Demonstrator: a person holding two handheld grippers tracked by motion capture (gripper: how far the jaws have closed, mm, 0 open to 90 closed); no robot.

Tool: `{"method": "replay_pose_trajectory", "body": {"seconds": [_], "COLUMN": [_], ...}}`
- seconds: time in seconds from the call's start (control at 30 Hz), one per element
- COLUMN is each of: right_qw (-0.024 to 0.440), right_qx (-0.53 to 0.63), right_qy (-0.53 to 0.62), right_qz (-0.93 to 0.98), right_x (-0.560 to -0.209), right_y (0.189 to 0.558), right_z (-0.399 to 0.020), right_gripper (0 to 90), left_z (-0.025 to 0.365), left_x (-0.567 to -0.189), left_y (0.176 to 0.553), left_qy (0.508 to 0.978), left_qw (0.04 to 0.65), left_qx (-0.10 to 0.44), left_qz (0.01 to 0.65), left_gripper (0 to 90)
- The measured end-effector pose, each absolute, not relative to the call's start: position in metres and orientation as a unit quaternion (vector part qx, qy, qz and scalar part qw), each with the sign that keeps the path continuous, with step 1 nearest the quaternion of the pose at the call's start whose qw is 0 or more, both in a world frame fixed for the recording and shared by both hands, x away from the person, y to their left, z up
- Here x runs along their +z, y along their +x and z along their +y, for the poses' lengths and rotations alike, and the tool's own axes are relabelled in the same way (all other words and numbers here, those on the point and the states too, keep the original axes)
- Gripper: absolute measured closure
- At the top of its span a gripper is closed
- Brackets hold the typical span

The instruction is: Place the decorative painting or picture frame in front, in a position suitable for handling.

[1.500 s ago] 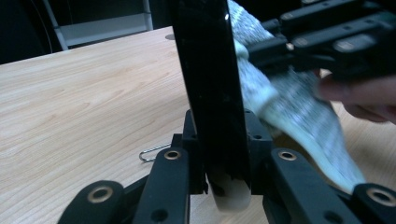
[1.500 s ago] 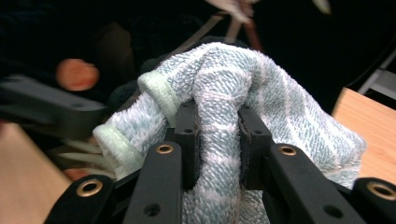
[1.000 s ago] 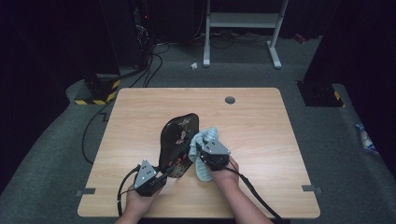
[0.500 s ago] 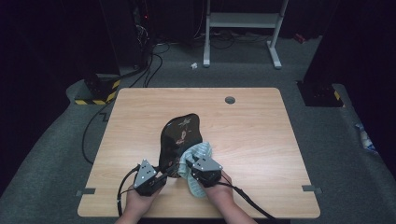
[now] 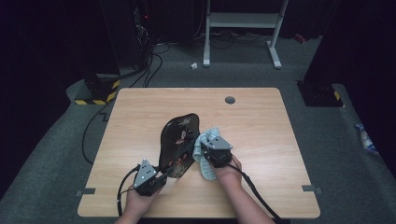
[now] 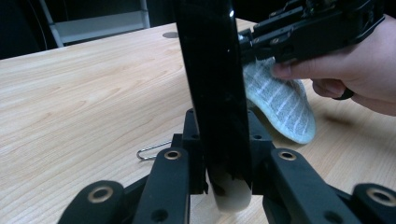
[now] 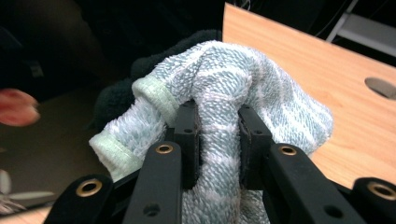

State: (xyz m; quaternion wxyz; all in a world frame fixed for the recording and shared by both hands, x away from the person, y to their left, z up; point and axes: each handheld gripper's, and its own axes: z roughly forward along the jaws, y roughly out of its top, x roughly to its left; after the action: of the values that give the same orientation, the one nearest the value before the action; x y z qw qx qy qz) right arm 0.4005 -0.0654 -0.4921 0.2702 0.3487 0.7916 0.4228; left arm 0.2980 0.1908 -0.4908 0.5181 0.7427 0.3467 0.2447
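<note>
Lacquered black tray point(image 5: 180, 142) stands on edge near the table's point(image 5: 261, 116) front middle, its lower rim pinched between the left gripper's point(image 5: 161, 179) jaws. Pale blue towel point(image 5: 205, 156), clamped in the right gripper point(image 5: 205, 151), presses against the tray's right face. Bare wood lies open behind and to both sides.

Tray point(image 5: 180, 142): we see it standing on the table point(image 5: 261, 116), near centre.
Towel point(image 5: 205, 156): touching the tray's right.
Paper clip point(image 6: 152, 150): left of the tray.
</note>
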Motion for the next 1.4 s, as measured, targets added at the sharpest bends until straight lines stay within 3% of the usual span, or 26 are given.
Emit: {"method": "replay_pose_trajectory", "body": {"seconds": [0.57,1.13,1.4], "right_qw": [0.225,0.243,0.238], "right_qx": [0.408,0.353,0.356], "right_qy": [0.277,0.359,0.332], "right_qz": [0.84,0.829,0.841], "right_x": [-0.514,-0.514,-0.516], "right_y": [0.34,0.4,0.382], "right_z": [-0.033,-0.066,-0.053], "right_gripper": [72.7,72.5,72.7], "left_z": [0.19,0.191,0.19], "left_x": [-0.491,-0.492,-0.492], "left_y": [0.298,0.299,0.299], "left_qy": [0.741,0.743,0.743], "left_qw": [0.518,0.518,0.517], "left_qx": [0.244,0.243,0.244], "left_qz": [0.349,0.348,0.348], "left_gripper": [76.3,76.2,76.1]}}
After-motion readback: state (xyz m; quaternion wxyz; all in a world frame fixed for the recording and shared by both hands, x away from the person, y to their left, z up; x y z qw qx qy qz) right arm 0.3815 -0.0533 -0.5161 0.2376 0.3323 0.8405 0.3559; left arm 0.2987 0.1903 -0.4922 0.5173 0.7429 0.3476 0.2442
